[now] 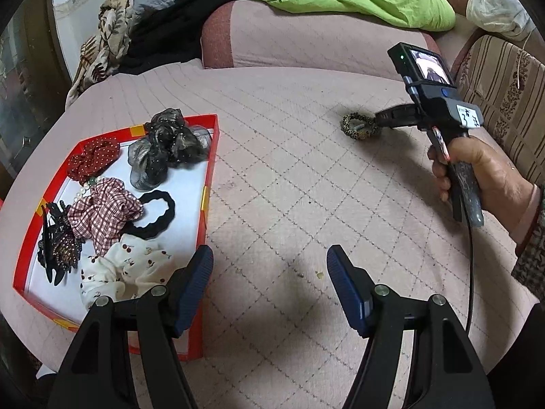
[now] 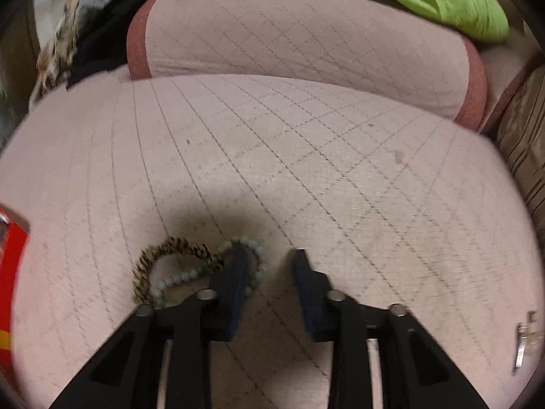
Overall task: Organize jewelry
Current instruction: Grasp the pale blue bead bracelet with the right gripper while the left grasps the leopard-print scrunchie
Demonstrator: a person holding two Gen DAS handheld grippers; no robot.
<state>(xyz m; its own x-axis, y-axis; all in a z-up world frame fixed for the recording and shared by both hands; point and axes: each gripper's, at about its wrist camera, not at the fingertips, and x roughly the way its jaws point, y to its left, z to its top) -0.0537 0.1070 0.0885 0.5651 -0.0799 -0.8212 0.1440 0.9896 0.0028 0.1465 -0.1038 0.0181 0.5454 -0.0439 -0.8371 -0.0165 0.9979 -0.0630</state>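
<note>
Two pieces lie together on the pink quilted cover (image 2: 306,156): a leopard-print hair tie (image 2: 160,259) and a pale green bead bracelet (image 2: 184,277) that crosses it and touches it. They are well apart from the red tray (image 1: 204,204), which already holds scrunchies, a black hair band and a dark claw clip on the left.

Right gripper (image 2: 269,255) stands at these two pieces with its jaws narrow but not clenched. Its left finger rests inside the bracelet loop, and nothing is pinched between the pads yet. Left gripper (image 1: 269,266) hangs released and empty, near the right wall of the tray.

For a good pick, I think the right jaws should close on the bead strand only, at the far curve, then lift slowly so the hair tie does not come along.
</note>
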